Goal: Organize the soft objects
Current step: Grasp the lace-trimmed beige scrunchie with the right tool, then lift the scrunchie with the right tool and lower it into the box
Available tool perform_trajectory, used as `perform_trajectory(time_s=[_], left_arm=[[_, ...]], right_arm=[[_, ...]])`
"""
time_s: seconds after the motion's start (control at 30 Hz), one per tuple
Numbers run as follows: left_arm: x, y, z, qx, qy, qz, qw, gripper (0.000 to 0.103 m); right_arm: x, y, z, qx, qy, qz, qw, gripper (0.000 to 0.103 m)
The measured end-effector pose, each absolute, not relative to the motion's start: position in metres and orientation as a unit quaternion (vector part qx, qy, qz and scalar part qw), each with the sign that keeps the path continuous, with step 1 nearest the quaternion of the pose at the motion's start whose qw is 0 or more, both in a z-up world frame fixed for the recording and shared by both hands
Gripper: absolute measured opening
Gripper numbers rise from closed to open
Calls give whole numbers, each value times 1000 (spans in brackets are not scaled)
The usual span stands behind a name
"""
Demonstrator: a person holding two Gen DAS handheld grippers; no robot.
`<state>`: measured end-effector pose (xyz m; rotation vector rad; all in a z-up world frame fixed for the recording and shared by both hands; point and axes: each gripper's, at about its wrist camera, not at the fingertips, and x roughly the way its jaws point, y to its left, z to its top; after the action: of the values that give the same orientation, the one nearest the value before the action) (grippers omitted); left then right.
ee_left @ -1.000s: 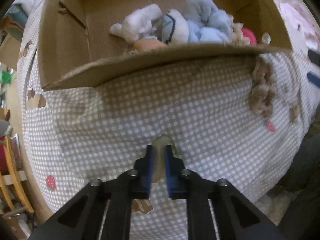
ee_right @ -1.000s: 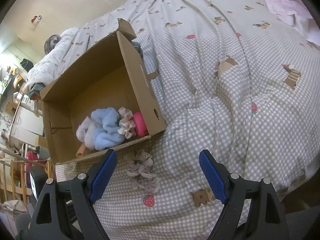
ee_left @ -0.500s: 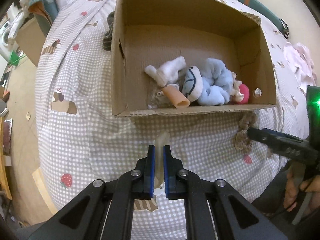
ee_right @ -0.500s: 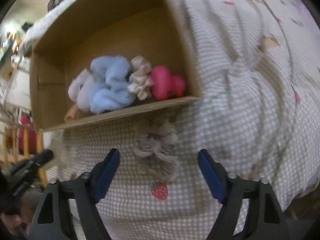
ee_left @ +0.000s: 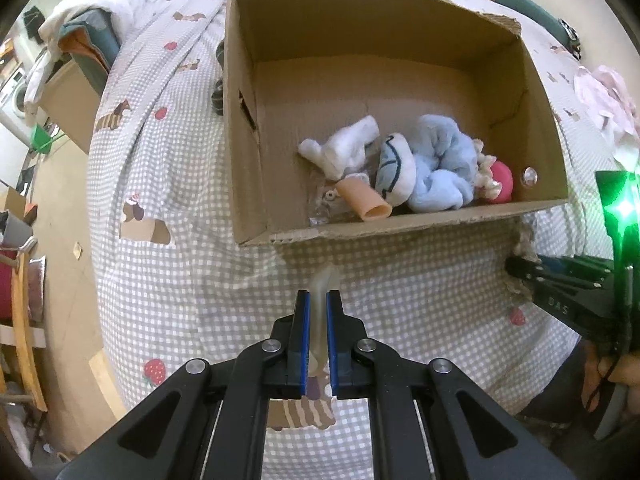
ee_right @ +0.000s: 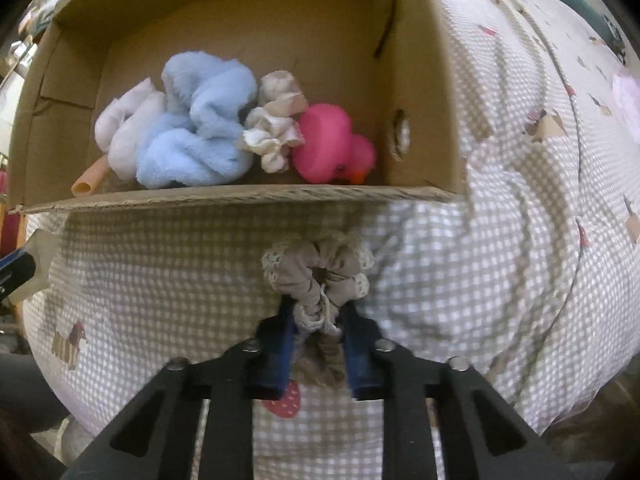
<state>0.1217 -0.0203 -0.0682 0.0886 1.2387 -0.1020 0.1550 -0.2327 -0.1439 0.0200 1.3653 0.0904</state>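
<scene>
1. Pinching a pale, translucent soft piece point(ee_left: 320, 312), my left gripper point(ee_left: 318, 308) is almost fully shut on it, above the gingham bedspread point(ee_left: 180, 272)
2. My right gripper point(ee_right: 318, 316) has its blue pads clamped on the beige lace-trimmed scrunchie point(ee_right: 316, 268), which lies on the bedspread just in front of the cardboard box point(ee_right: 240, 196)
3. Inside the box I see a light blue fleece cloth point(ee_right: 200, 120), a cream scrunchie point(ee_right: 276, 128) and a pink rubber duck point(ee_right: 328, 144) crowded against the near wall
</scene>
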Motion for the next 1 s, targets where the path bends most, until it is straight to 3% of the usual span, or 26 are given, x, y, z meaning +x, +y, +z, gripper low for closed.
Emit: perform_trajectory(time_s=[0.5,1.0], left_arm=[[124,-14,-69,33,578,-30,815,7],[98,3,-21,-2,517,-11,856,7]], right_arm=[[123,-287,-108,78,594,55,799,19],[65,-290,-29,126,502,151,842,19]])
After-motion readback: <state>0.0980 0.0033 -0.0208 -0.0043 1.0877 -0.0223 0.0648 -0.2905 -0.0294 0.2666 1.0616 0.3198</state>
